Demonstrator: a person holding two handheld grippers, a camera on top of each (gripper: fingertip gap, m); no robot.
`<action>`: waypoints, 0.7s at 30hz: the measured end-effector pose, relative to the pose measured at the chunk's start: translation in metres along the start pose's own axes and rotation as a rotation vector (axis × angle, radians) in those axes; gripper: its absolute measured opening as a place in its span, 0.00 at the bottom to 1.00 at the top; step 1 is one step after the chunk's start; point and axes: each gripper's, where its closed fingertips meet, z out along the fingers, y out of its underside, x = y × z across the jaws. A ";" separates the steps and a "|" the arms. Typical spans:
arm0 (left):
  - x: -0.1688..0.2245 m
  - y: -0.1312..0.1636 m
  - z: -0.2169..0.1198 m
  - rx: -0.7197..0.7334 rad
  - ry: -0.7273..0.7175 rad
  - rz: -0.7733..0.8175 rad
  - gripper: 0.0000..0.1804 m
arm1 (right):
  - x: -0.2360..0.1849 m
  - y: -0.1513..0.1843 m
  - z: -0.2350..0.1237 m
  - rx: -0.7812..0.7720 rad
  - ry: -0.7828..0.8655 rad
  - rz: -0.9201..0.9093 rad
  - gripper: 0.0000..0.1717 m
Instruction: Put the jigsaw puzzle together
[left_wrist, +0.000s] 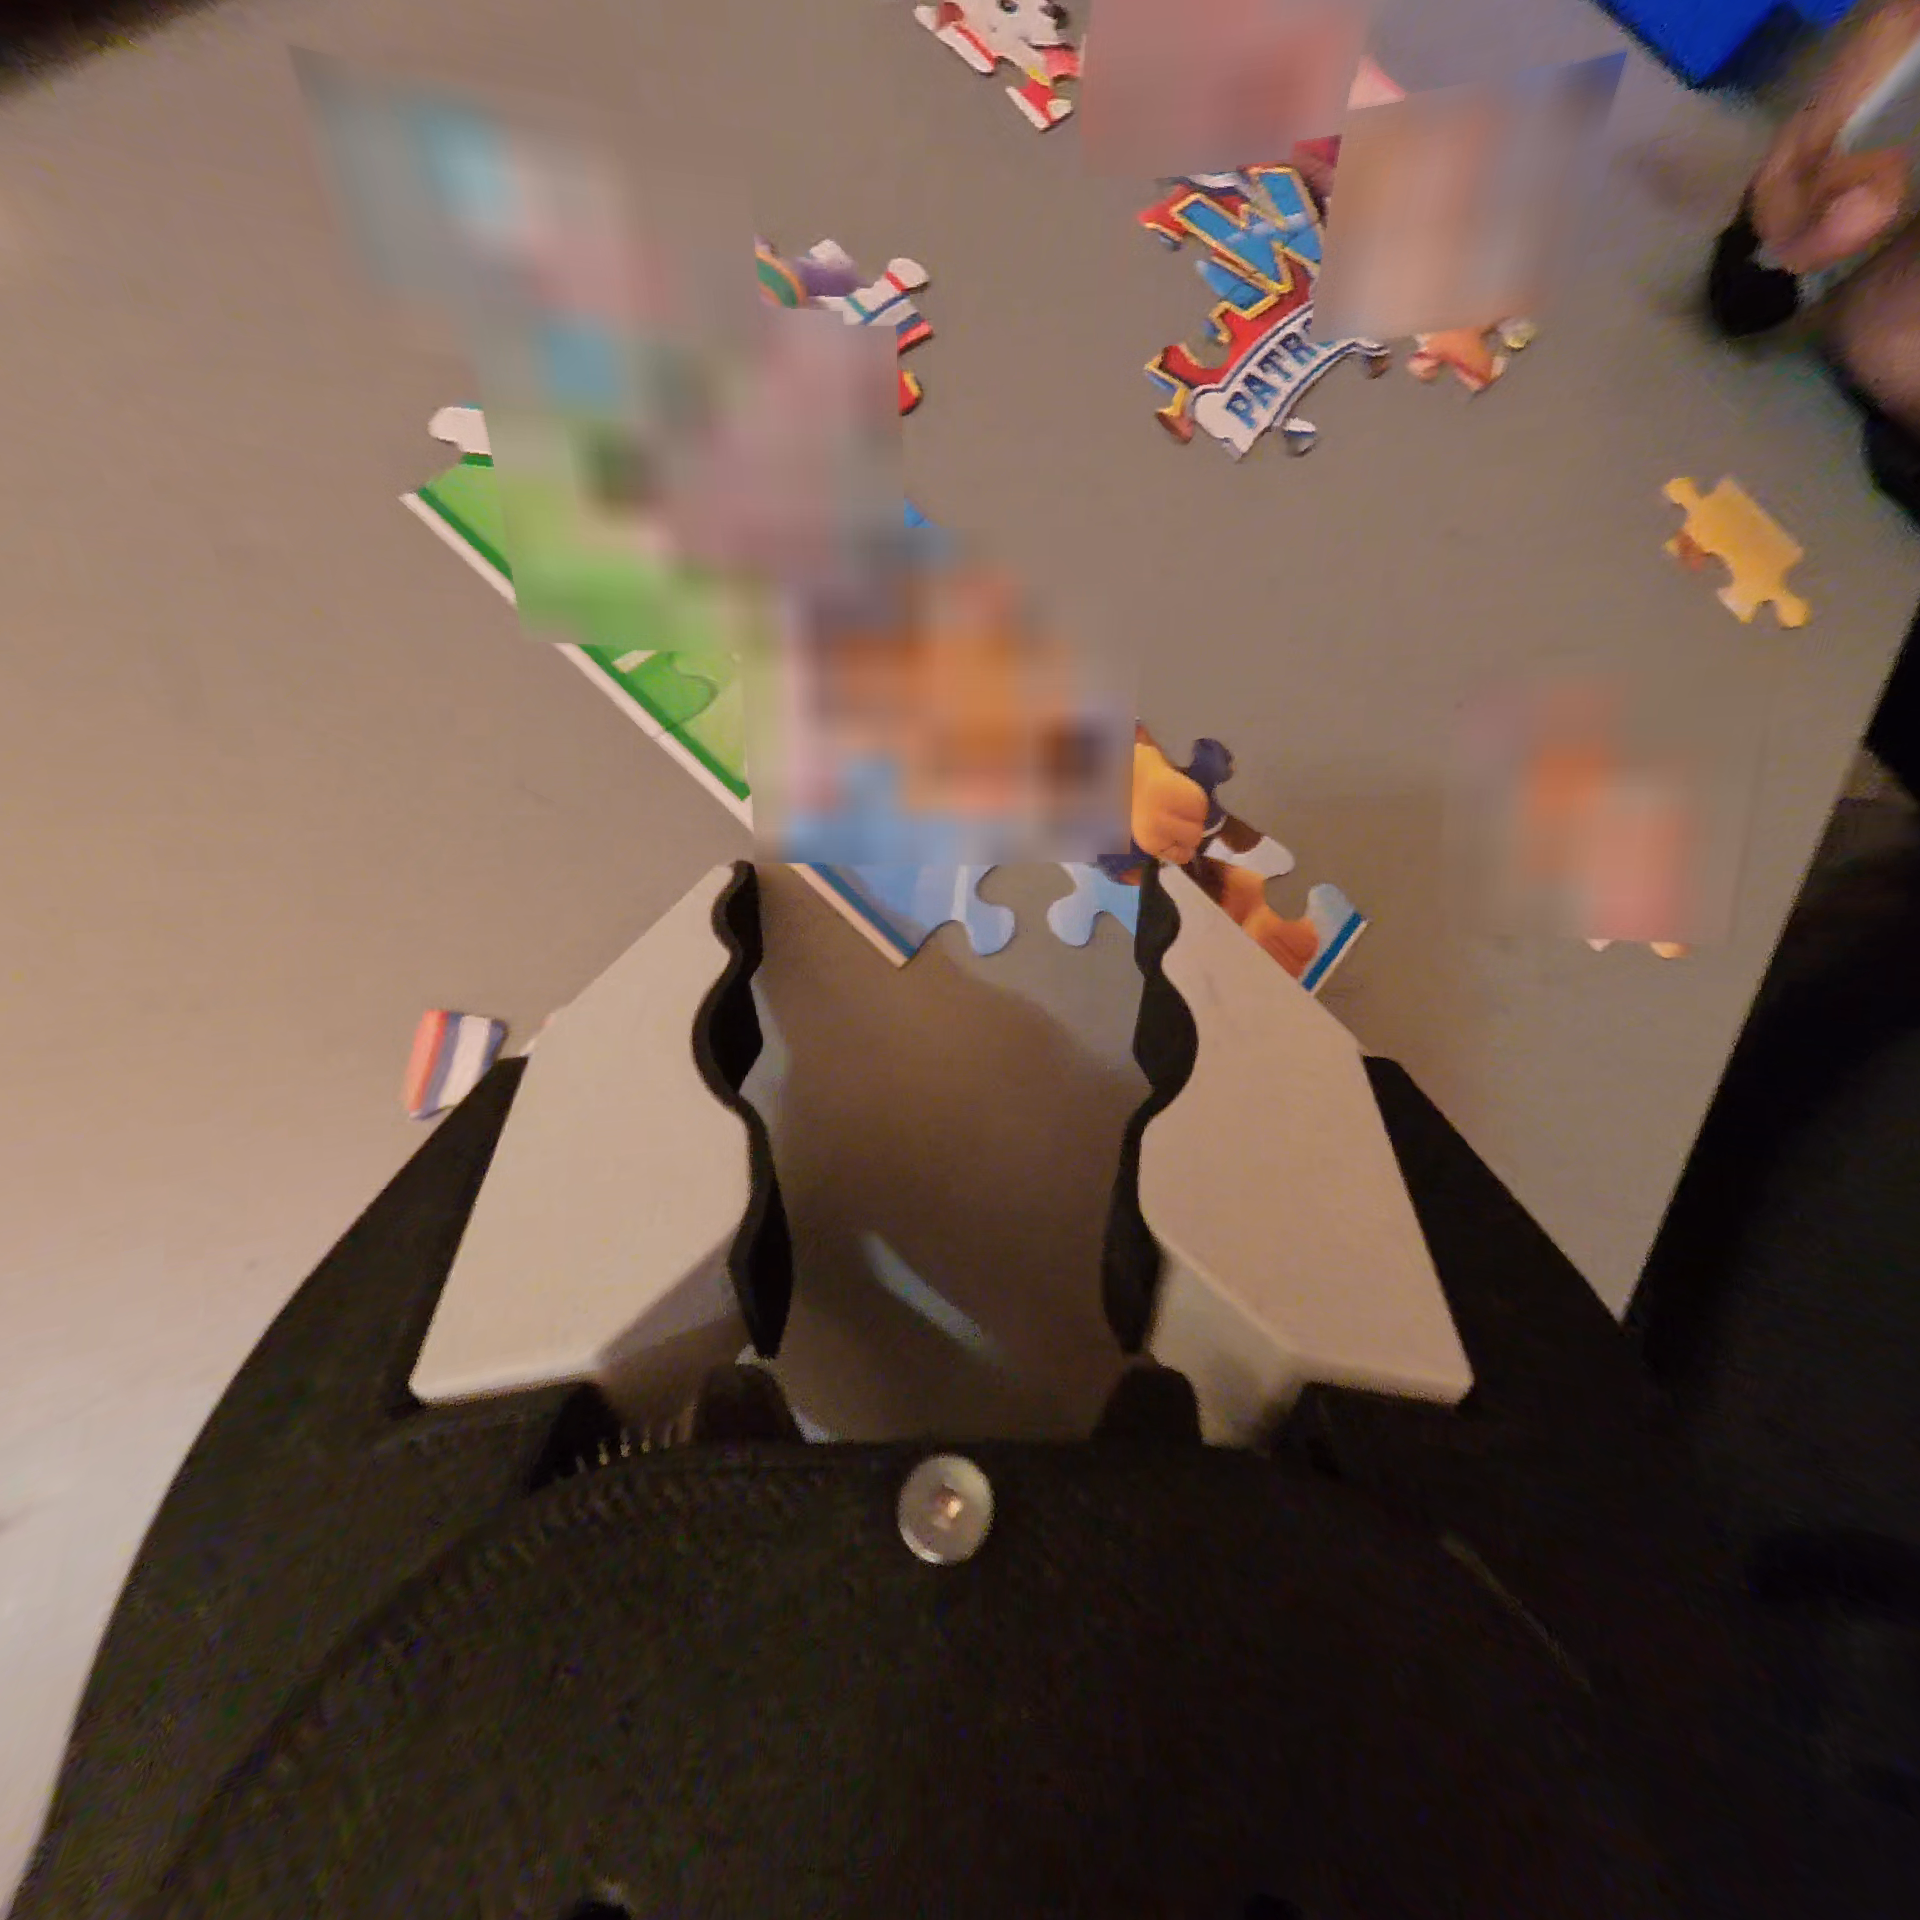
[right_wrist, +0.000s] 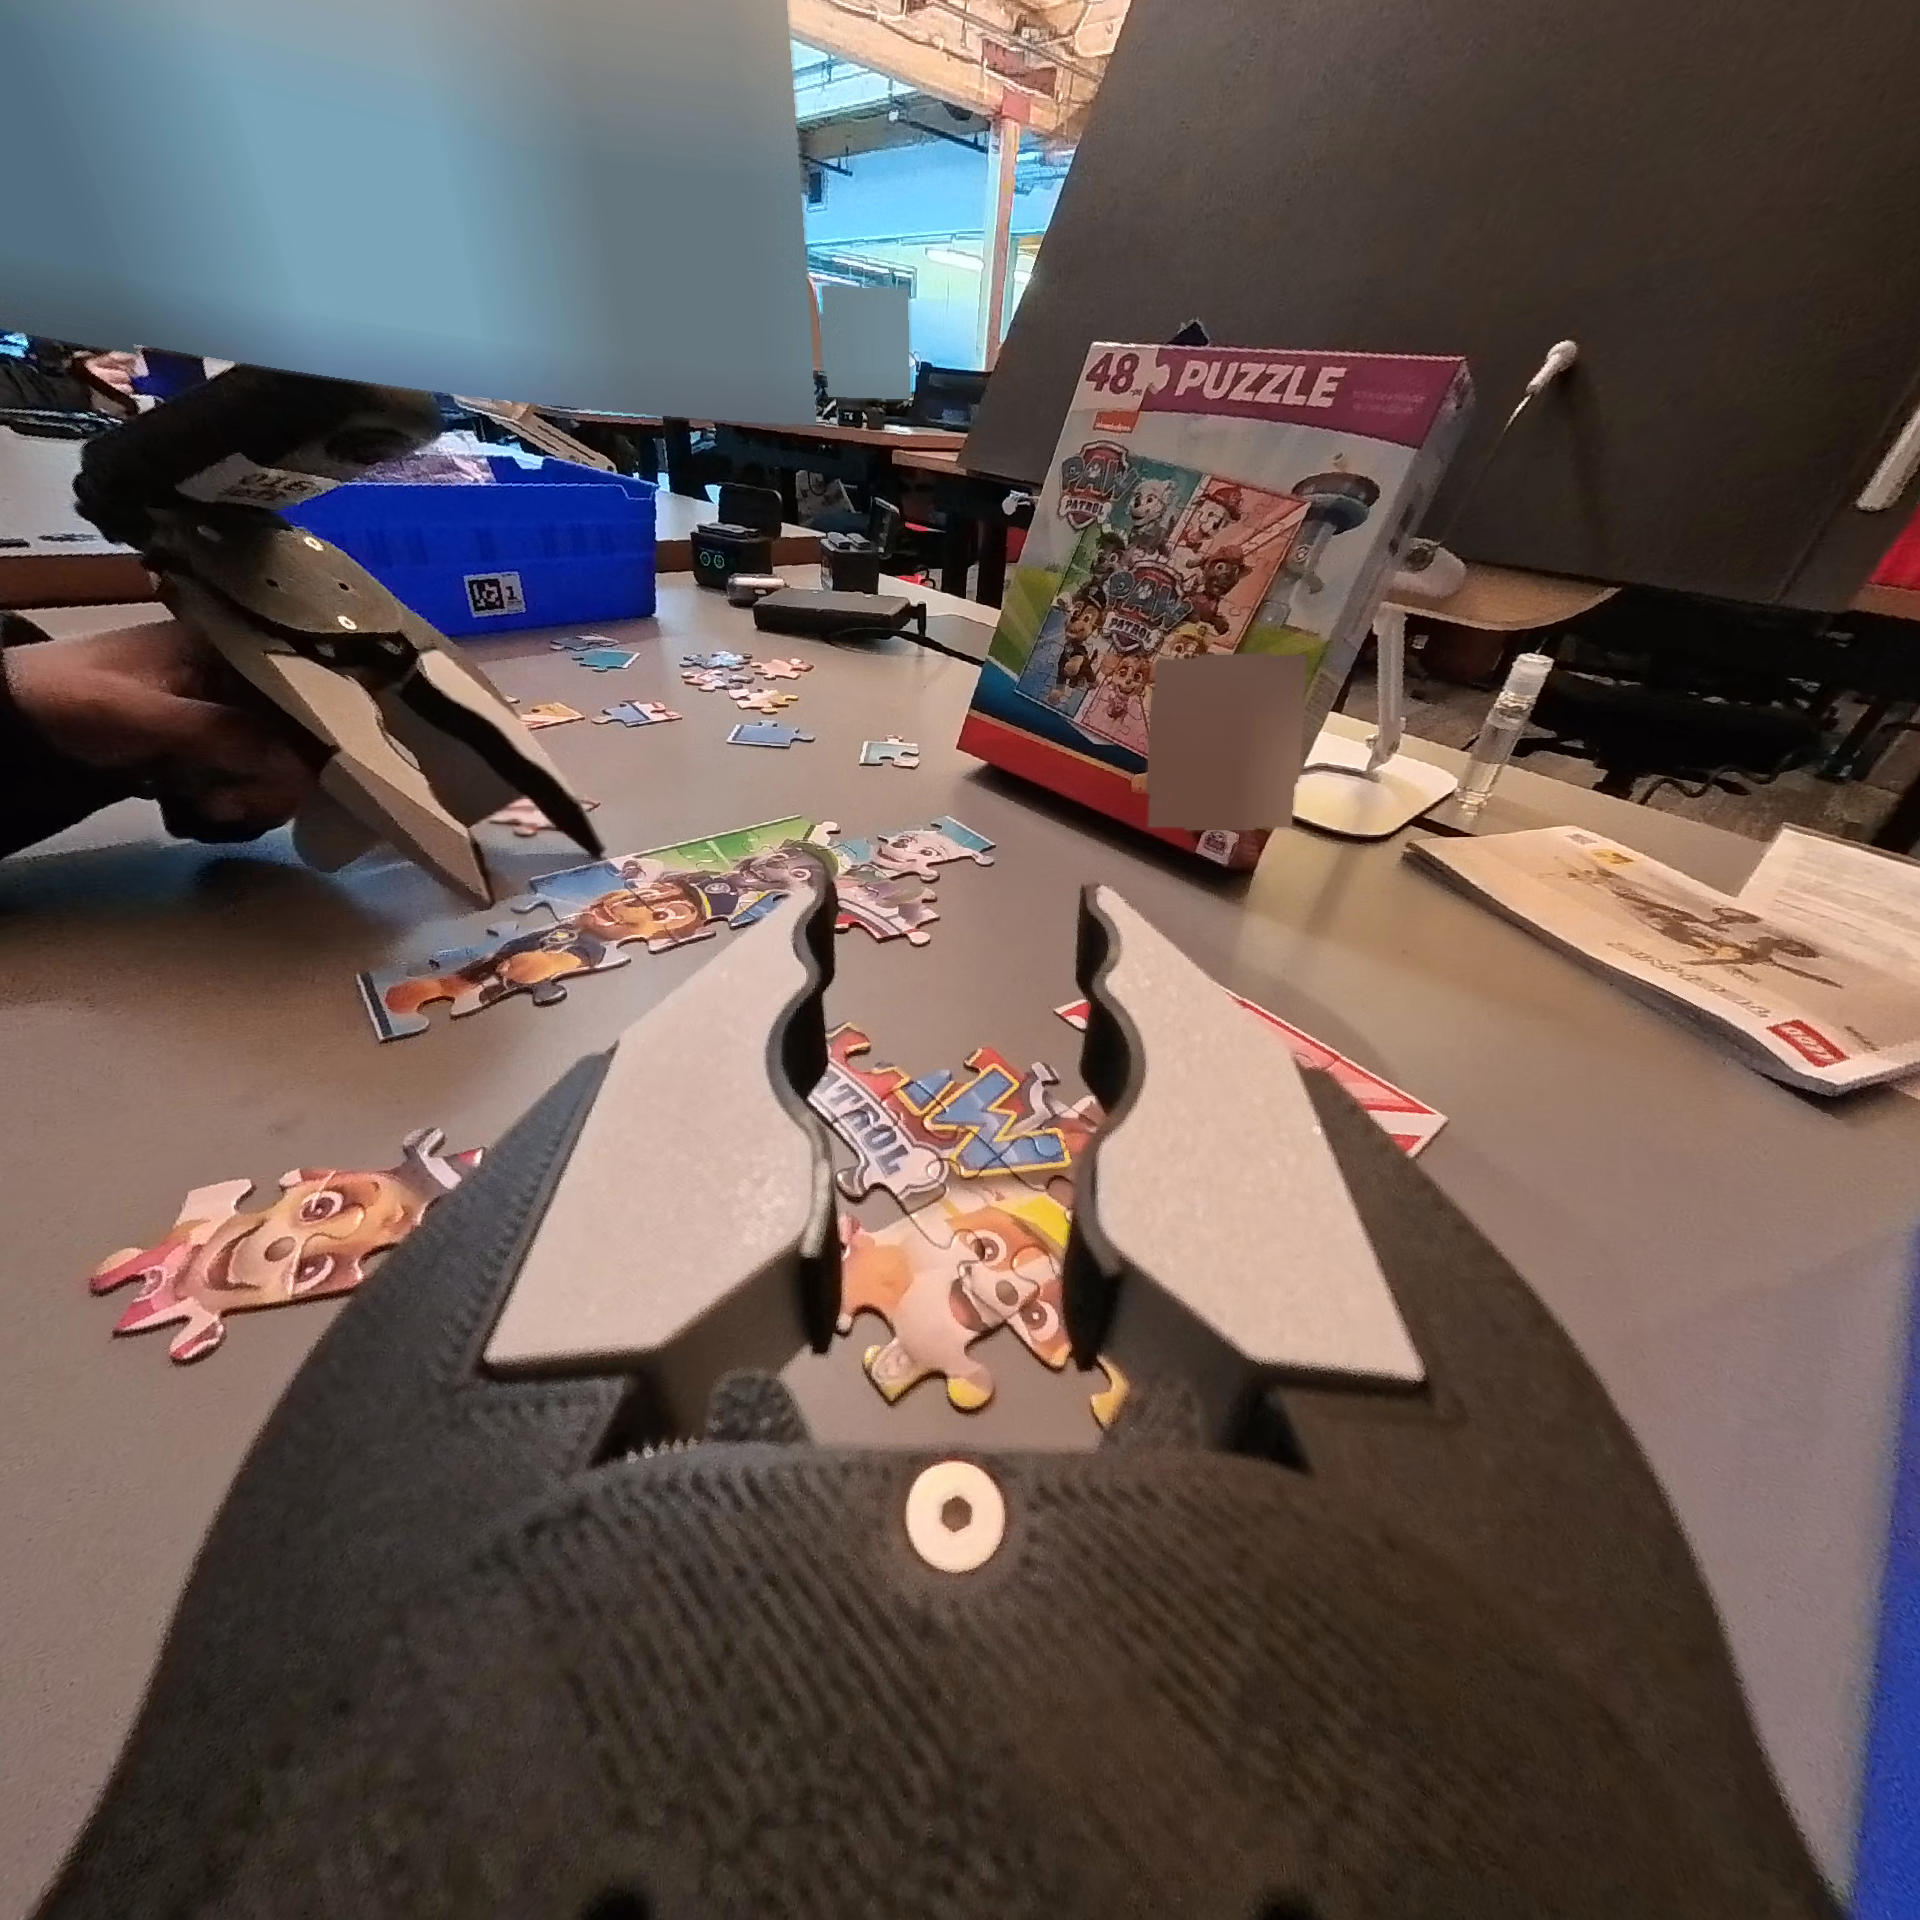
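Part-joined puzzle strip (right_wrist: 582, 925) flat on table (right_wrist: 1143, 935); loose pieces (right_wrist: 727, 675) scattered beyond. Left tongs (left_wrist: 945, 883) spread, bare, at strip's edge. Right tongs (right_wrist: 956, 914) spread, bare, over emblem cluster (right_wrist: 956, 1132)

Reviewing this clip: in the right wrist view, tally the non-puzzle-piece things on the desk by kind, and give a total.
Grippers: 2, left gripper and right gripper, both open, holding nothing
Puzzle box: 1
Blue bin: 1
Booklet: 1
Clear spray bottle: 1
White lamp base: 1
Total: 7
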 end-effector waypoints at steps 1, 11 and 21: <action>0.003 0.000 0.001 0.002 0.018 0.001 0.40 | 0.000 0.000 0.000 -0.001 0.001 -0.002 0.27; 0.019 -0.003 0.003 0.029 0.119 0.000 0.39 | 0.001 0.000 0.000 0.003 0.001 0.005 0.26; 0.084 -0.069 -0.035 0.502 0.211 0.262 0.45 | -0.004 0.005 -0.002 -0.043 -0.050 0.078 0.18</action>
